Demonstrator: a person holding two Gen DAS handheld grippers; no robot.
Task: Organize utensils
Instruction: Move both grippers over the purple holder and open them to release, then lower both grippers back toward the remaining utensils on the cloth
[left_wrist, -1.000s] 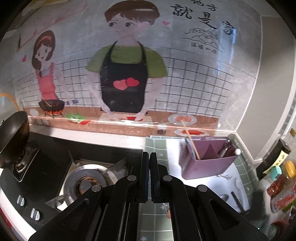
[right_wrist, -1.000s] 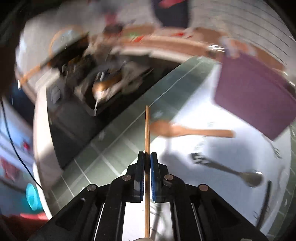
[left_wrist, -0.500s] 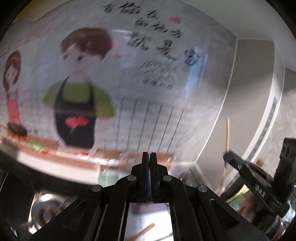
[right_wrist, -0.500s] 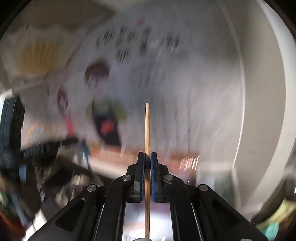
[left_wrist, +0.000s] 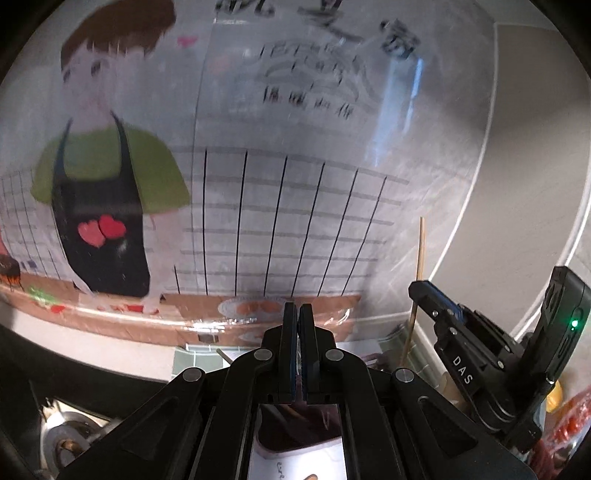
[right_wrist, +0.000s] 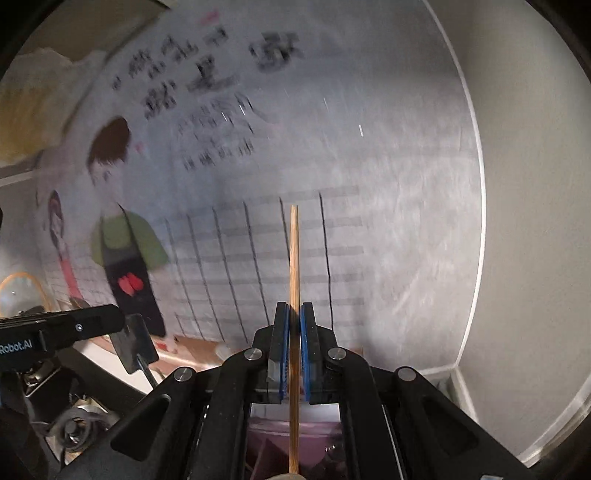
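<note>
- Right tool (right_wrist: 294, 325) clamped on a wooden chopstick (right_wrist: 294, 258), blue pads pressed against the shaft from both sides.
- Chopstick upright, long axis running straight along the tool's fingers; upper end up against the cartoon wall sticker (right_wrist: 221, 184), lower end down past the fingers.
- Directly beneath that lower end: the purple utensil holder (right_wrist: 317, 443), its open top visible between the tool's arms. Probably the drop target, so the coming move looks like a plain descent along the chopstick's own axis.
- From the left wrist view, same chopstick (left_wrist: 419, 258) standing almost vertical, leaning slightly, gripped low by the right tool (left_wrist: 424, 291), to the right of the holder (left_wrist: 295, 432).
- Left tool (left_wrist: 298, 354) closed, pads together, nothing between them; hovering above the holder, near its front edge.
- Right tool clearly the nearer and only loaded one; pose pitched up, pointing at the wall rather than the tabletop.
- Risk, as a judgement: lower end catching the holder's inner divider or rim if the descent drifts sideways.
- Which compartment lies under the chopstick: cannot tell, too dark.
</note>
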